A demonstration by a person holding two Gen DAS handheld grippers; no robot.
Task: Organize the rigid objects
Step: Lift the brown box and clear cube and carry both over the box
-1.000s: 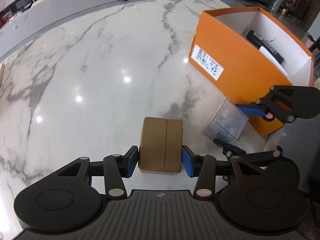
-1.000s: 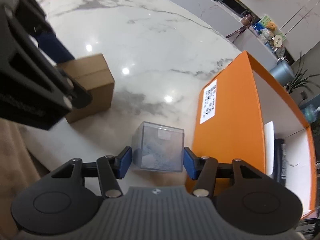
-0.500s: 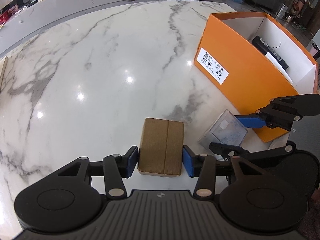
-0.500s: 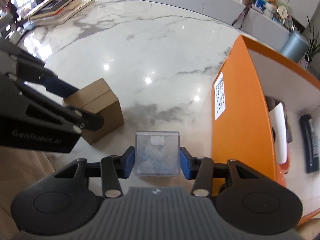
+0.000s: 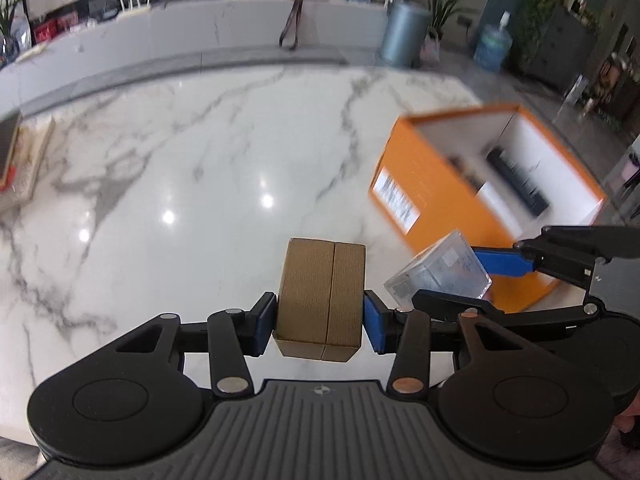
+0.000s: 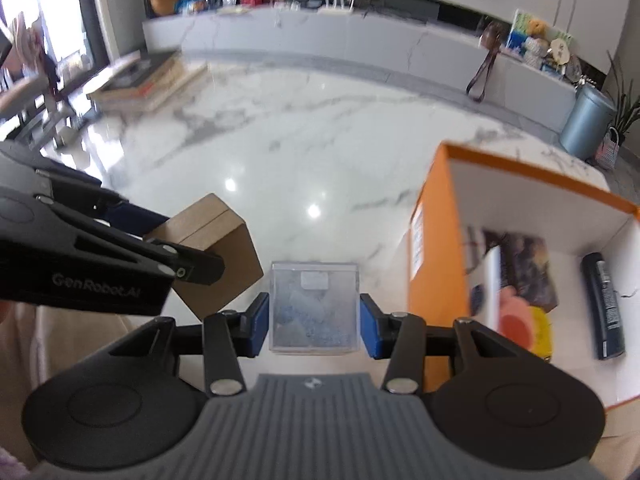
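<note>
Left hand-held gripper: clamped on cardboard box, now lifted off tabletop.
Right hand-held gripper: jaws just closed onto clear plastic box; raised too.
Meaning: both ready for orange bin, near right.

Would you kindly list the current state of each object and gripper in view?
Brown cardboard box: clamped in left gripper, lifted.
Clear plastic box: clamped in right gripper, lifted.
Orange box: open-topped, on the table, holding items.
</note>
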